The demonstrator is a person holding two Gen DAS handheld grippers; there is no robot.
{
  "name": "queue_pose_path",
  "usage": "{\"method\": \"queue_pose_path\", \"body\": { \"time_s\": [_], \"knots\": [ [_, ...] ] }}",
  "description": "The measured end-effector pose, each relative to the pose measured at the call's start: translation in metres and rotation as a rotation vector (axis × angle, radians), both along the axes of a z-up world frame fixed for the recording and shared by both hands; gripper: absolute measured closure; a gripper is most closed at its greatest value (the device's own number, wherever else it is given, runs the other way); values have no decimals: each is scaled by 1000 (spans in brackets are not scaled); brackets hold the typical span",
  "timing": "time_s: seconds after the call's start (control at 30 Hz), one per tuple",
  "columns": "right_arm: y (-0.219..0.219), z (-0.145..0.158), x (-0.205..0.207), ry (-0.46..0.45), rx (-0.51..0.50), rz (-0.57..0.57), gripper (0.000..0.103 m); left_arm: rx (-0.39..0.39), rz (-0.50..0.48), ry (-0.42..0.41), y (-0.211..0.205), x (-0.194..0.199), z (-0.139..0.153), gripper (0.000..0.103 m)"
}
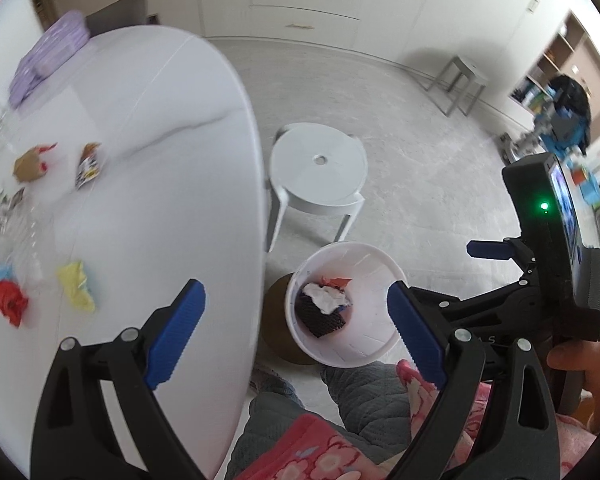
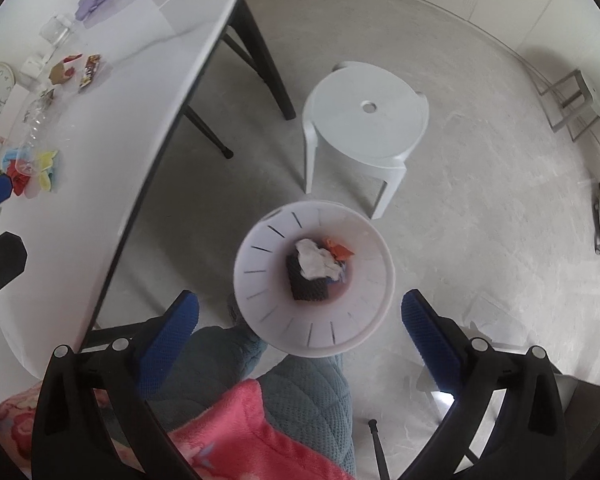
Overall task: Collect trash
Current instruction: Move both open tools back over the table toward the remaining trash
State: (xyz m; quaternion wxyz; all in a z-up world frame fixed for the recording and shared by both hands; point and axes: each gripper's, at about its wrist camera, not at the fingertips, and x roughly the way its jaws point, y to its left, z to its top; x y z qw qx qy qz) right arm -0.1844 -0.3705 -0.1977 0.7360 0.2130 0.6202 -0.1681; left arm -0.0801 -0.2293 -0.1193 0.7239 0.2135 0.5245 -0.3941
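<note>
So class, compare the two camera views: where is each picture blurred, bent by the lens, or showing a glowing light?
Left wrist view: the table and its scraps, such as the yellow wrapper, are smeared by motion blur, and a green light glows on the right tool. Right wrist view: sharper, the bin fairly crisp, though the fisheye curves the table edge and darkens the corners.

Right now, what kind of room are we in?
Probably a home living or dining room. A white table carries crumpled wrappers, a small white trash bin and a plastic stool stand on the pale floor, and built-in drawers and bookshelves line the walls.
</note>
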Motion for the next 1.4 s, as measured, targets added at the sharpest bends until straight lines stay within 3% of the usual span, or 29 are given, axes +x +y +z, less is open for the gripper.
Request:
{"method": "queue_pose_path", "body": {
  "time_s": [0.27,0.6,0.9,1.17,1.33,1.4],
  "knots": [
    [37,9,61,-26,3,103,2,-3,205,-4,63,44,1,15],
    [125,29,176,-114,28,287,2,57,548,-34,205,123,-11,15],
    [199,36,287,-177,94,343,2,86,711,-33,299,172,-29,15],
    [241,14,358,-169,133,288,2,74,763,23,323,201,-51,15],
    [255,-5,382,-129,90,282,4,63,783,52,315,219,-60,15],
    [254,-7,382,-139,93,292,28,59,793,61,311,226,-63,15]
  ]
}}
